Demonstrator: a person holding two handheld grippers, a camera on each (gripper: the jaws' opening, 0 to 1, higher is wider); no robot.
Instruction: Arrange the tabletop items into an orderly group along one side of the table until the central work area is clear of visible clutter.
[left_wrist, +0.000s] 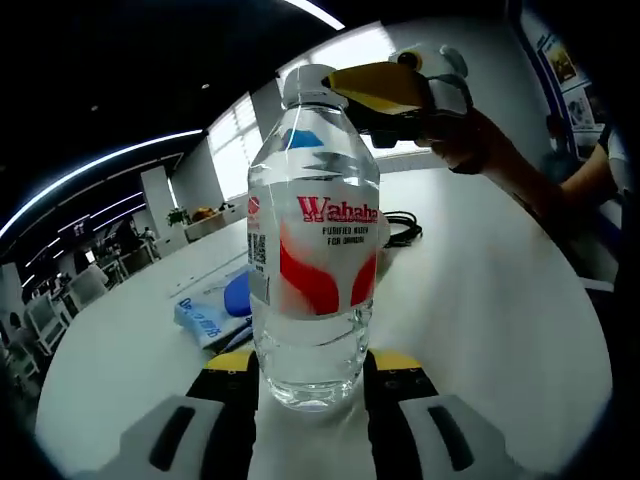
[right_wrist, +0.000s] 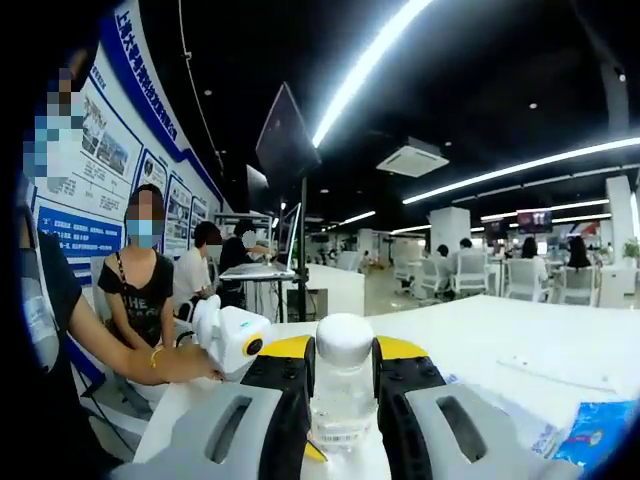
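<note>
A clear Wahaha water bottle (left_wrist: 313, 260) with a red-and-white label stands upright on the white table (left_wrist: 490, 300). My left gripper (left_wrist: 312, 392) is shut on its base, one jaw pressed against each side. My right gripper (left_wrist: 392, 88), yellow-tipped and held by a person's hand, closes on the white cap from the upper right. In the right gripper view that cap (right_wrist: 343, 342) sits pinched between the right gripper (right_wrist: 343, 372) jaws, with the bottle's neck below it. The left gripper's white body (right_wrist: 232, 338) shows to the left, held by a hand.
A blue tissue pack (left_wrist: 205, 318) and a blue round item (left_wrist: 238, 292) lie left of the bottle. A black cable (left_wrist: 402, 228) is coiled behind it. Another blue pack (right_wrist: 600, 432) lies at the right. People sit beside the table edge (right_wrist: 140, 290).
</note>
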